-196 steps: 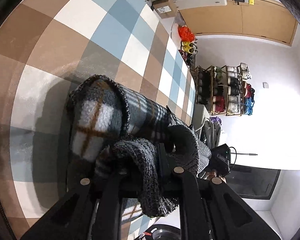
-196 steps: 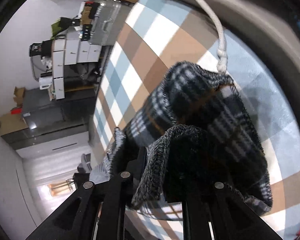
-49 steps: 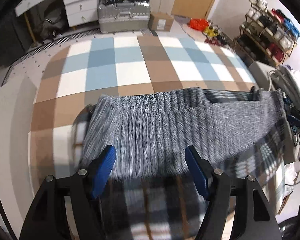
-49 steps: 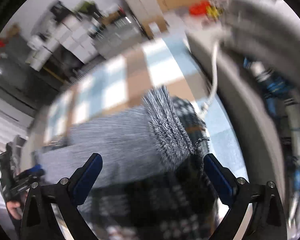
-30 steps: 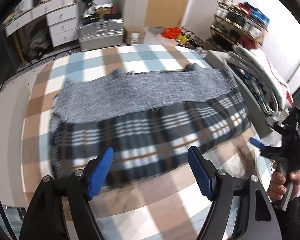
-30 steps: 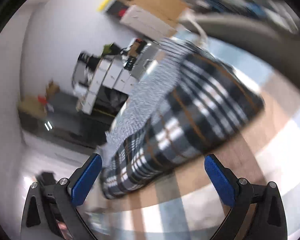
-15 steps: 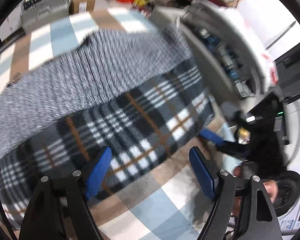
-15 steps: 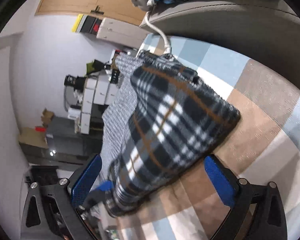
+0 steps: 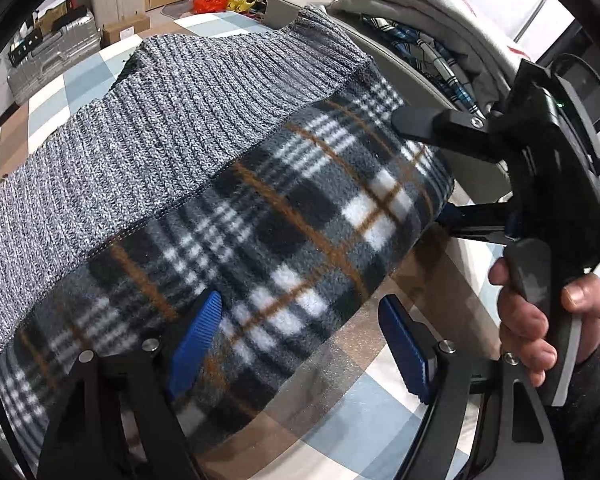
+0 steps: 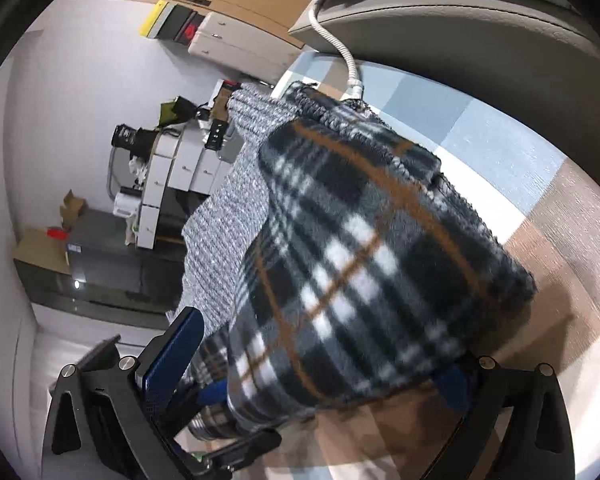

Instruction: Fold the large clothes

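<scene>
A folded garment, dark plaid fleece (image 9: 284, 232) with a grey ribbed knit part (image 9: 148, 120), lies on a checked surface (image 9: 364, 420). My left gripper (image 9: 300, 344) is open, jaws wide, its left blue pad against the plaid's near edge. My right gripper (image 9: 424, 168) is open around the plaid's right end, one finger above, one below. In the right wrist view the plaid bundle (image 10: 364, 264) fills the space between the open right gripper (image 10: 316, 364) pads, with the grey knit (image 10: 228, 208) behind.
A pile of other clothes (image 9: 412, 20) lies on a grey ledge (image 10: 460, 20) to the right. A white cord (image 10: 340, 56) hangs near the garment. A suitcase (image 9: 52, 48), boxes and drawers (image 10: 172, 176) stand at the room's far side.
Both grippers let go of the knit edge after laying the garment flat. They have since moved in close to the plaid's right end, the right gripper now straddling it.
</scene>
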A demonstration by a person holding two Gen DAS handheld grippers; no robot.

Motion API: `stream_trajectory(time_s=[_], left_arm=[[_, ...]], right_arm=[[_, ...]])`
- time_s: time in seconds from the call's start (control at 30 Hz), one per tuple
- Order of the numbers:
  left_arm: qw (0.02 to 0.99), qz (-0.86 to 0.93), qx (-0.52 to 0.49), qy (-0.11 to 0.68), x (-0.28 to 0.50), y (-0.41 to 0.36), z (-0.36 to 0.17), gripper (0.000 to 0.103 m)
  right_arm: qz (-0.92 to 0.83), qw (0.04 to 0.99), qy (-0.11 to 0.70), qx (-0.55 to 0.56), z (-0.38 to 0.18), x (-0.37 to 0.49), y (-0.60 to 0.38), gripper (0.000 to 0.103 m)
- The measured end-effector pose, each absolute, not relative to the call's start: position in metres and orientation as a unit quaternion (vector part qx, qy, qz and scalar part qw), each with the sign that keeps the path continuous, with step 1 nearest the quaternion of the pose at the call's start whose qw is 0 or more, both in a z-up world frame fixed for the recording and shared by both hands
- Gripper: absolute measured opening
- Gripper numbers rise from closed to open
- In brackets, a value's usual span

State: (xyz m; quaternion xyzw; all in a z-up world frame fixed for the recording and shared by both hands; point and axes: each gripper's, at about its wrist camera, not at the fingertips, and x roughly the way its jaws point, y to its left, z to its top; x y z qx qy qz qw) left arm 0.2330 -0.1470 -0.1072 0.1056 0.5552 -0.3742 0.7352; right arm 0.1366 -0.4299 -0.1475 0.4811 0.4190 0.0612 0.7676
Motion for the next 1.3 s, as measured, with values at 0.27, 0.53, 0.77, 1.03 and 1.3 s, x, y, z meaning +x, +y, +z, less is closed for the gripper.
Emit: stream_trajectory(time_s=[0.27, 0.53, 0.77, 1.03, 1.3], left_arm=[[0.751, -0.375, 0.137, 0.527, 0.208, -0.148, -0.106, 0.081], [0.751, -0.384, 0.138, 0.519, 0.191, -0.146, -0.095, 0.081], [0.749, -0.386, 0.15, 0.518, 0.183, -0.145, -0.09, 0.081], [0.737, -0.393, 0.117, 0.537, 0.168, -0.15, -0.082, 0.081], [0.729, -0.414, 0.143, 0.525, 0.117, -0.195, -0.068, 0.082]], right_arm=[[0.065, 0.783, 0.415, 0.459, -0.148, 0.142, -0.419, 0.103], [0.041, 0.809, 0.418, 0.412, -0.144, 0.147, -0.404, 0.065], [0.033, 0.854, 0.385, 0.347, -0.119, 0.135, -0.394, 0.022], [0.028, 0.883, 0.374, 0.283, -0.099, 0.116, -0.386, 0.02], [0.01, 0.894, 0.368, 0.256, -0.078, 0.09, -0.412, 0.02]])
